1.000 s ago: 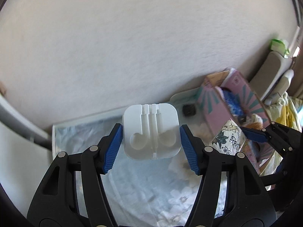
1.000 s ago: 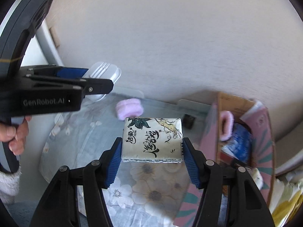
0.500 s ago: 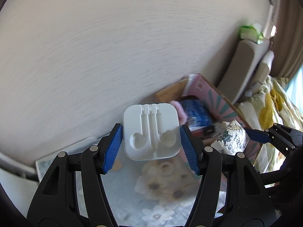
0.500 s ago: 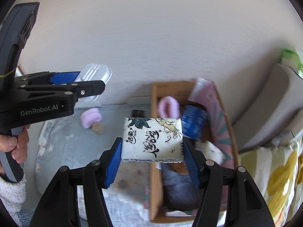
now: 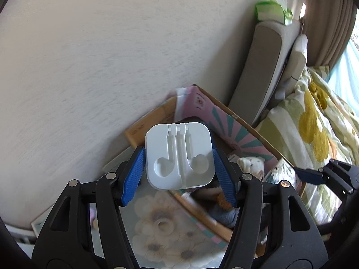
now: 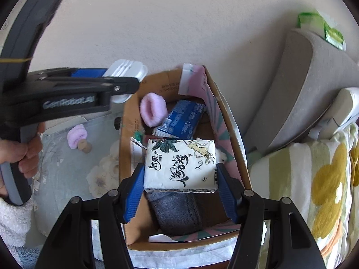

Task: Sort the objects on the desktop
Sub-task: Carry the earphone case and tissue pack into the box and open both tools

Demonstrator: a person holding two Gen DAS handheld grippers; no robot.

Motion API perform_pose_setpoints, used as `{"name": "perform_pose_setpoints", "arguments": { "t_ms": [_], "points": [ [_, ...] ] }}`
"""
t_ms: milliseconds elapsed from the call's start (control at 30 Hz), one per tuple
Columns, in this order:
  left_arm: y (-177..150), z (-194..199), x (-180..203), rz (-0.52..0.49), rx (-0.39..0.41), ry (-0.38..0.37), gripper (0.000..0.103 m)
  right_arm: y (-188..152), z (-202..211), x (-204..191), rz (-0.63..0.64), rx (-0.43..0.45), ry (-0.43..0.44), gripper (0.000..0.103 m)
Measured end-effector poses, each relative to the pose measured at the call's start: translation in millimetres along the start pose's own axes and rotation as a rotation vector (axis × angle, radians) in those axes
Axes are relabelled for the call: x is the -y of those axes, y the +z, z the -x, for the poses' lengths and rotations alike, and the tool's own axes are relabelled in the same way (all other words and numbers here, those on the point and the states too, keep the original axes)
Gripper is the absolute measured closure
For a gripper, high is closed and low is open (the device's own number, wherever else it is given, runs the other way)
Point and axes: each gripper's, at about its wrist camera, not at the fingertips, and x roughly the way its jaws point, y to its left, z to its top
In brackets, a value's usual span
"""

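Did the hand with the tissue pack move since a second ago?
Yes. The right gripper carried the tissue pack rightward, from over the flowery cloth to above the open cardboard box.

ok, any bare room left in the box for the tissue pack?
Tight. Bare cardboard shows only at the box's near left corner, beside the grey sock. The far end is crowded: pink scrunchie and blue pack. Tissue pack hangs over the middle.
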Motion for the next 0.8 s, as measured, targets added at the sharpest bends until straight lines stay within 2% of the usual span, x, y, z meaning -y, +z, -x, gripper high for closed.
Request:
{"name": "perform_pose_setpoints", "arguments": {
  "t_ms": [300, 700, 800],
  "points": [
    [20.8, -36.9, 17.8, -0.035, -0.049, 0.003, 0.044, -1.1, -10.4, 14.3, -0.021, -0.018, 0.026, 0.046],
    [33.9, -54.6, 20.5, -0.044, -0.062, 0.024, 0.044, 24.6, -13.6, 16.9, 0.011, 0.031, 0.056, 0.046],
    [38.2, -54.2, 20.1, -0.046, -0.060, 0.025, 0.043, 31.3, -18.4, 11.6, 0.043, 0.037, 0.034, 0.045]
  ]
}}
